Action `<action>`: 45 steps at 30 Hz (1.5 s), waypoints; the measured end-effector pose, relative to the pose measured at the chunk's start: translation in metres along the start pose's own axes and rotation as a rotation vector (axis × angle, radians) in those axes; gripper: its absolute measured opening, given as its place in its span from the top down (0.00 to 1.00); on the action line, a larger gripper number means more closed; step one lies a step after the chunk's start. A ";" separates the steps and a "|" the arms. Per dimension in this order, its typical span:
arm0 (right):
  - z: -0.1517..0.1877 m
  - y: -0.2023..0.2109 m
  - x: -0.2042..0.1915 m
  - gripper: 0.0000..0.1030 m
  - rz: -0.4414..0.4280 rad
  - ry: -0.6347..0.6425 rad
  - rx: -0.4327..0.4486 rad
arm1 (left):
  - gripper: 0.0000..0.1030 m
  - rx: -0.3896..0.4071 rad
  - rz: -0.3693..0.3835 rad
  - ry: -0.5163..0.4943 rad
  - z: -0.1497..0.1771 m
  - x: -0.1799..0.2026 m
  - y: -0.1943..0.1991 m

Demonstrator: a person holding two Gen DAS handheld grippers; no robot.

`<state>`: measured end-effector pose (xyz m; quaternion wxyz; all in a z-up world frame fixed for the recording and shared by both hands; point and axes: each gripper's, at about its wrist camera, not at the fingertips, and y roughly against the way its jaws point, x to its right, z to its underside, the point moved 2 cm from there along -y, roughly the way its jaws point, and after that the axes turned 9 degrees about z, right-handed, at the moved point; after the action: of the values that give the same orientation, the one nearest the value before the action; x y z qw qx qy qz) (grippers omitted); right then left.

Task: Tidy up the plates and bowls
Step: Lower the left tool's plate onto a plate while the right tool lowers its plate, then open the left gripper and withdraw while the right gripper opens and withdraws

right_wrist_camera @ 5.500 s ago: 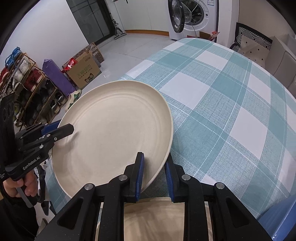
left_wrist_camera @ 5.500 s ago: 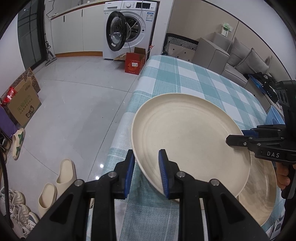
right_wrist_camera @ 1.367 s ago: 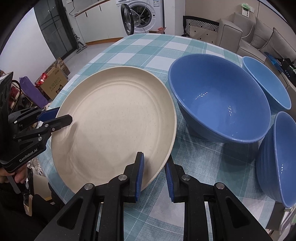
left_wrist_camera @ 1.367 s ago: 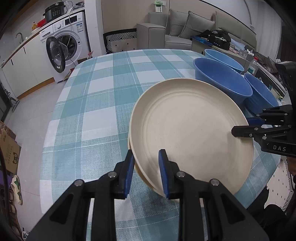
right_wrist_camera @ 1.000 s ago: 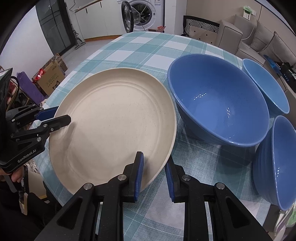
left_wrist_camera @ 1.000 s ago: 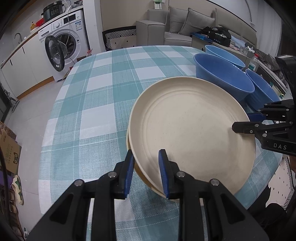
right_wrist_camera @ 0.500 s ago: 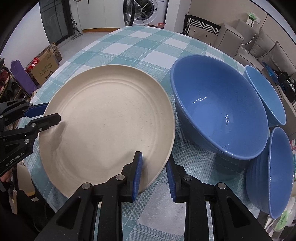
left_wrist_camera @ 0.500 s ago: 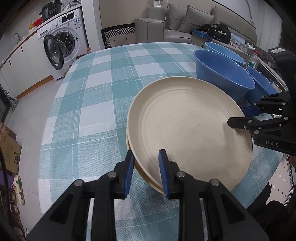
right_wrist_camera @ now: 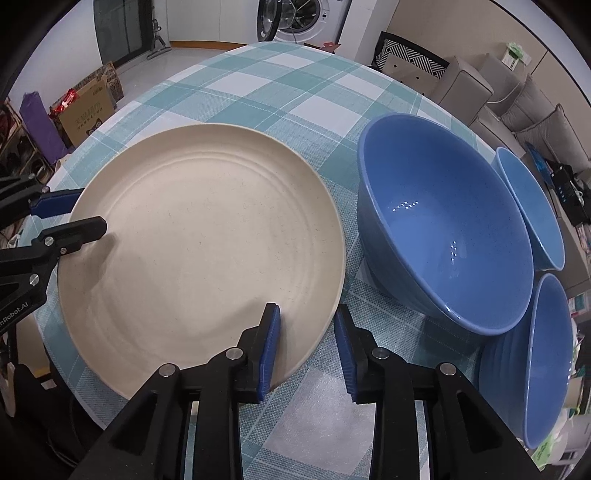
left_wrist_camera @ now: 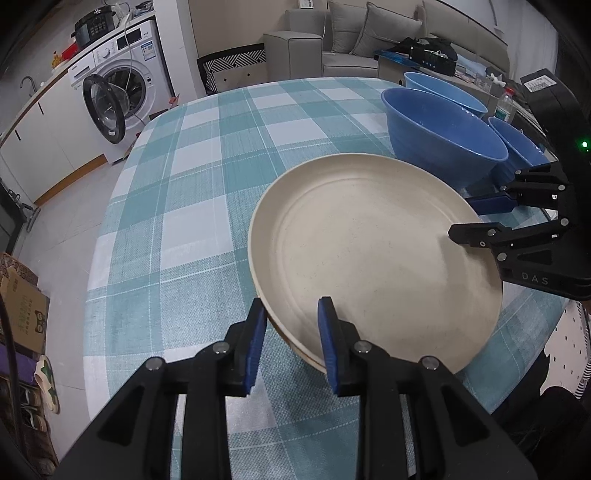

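A wide cream plate (left_wrist_camera: 369,240) (right_wrist_camera: 203,229) lies on a second cream plate, whose rim (left_wrist_camera: 295,347) shows beneath it, on the checked tablecloth. My left gripper (left_wrist_camera: 291,304) (right_wrist_camera: 92,209) is shut on the stack's near rim. At the opposite rim, my right gripper (right_wrist_camera: 306,308) (left_wrist_camera: 461,218) is opening. One pad rests over the plate, and the other stands clear of the rim with cloth showing between them. Three blue bowls stand just beyond the plates: a large one (right_wrist_camera: 443,229) (left_wrist_camera: 443,144) and two smaller ones (right_wrist_camera: 532,206) (right_wrist_camera: 535,362).
The round table (left_wrist_camera: 184,221) drops off close behind both grippers. A washing machine (left_wrist_camera: 118,99) with its door open stands past the far side, with a grey sofa (left_wrist_camera: 369,29) beside it. A cardboard box (right_wrist_camera: 88,107) sits on the floor.
The cream plate, earlier held up tilted by both grippers, now lies flat on the lower plate beside the bowls. The right gripper's jaws have parted from the rim. The left gripper looks unchanged.
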<state>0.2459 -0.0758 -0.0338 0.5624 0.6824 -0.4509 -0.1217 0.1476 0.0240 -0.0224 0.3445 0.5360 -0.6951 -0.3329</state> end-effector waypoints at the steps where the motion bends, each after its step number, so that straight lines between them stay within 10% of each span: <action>1: 0.000 0.000 0.001 0.70 -0.002 -0.002 0.000 | 0.74 -0.002 0.001 0.001 0.000 -0.001 0.000; 39: 0.008 -0.003 0.005 0.66 -0.055 -0.026 0.021 | 0.64 0.045 0.020 -0.016 0.007 -0.005 -0.013; 45: 0.009 -0.004 0.008 0.54 -0.079 -0.040 0.019 | 0.59 0.046 0.023 -0.004 0.006 -0.008 -0.014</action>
<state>0.2464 -0.0881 -0.0380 0.5417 0.7023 -0.4357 -0.1533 0.1509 0.0293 -0.0381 0.3345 0.5351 -0.7092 -0.3141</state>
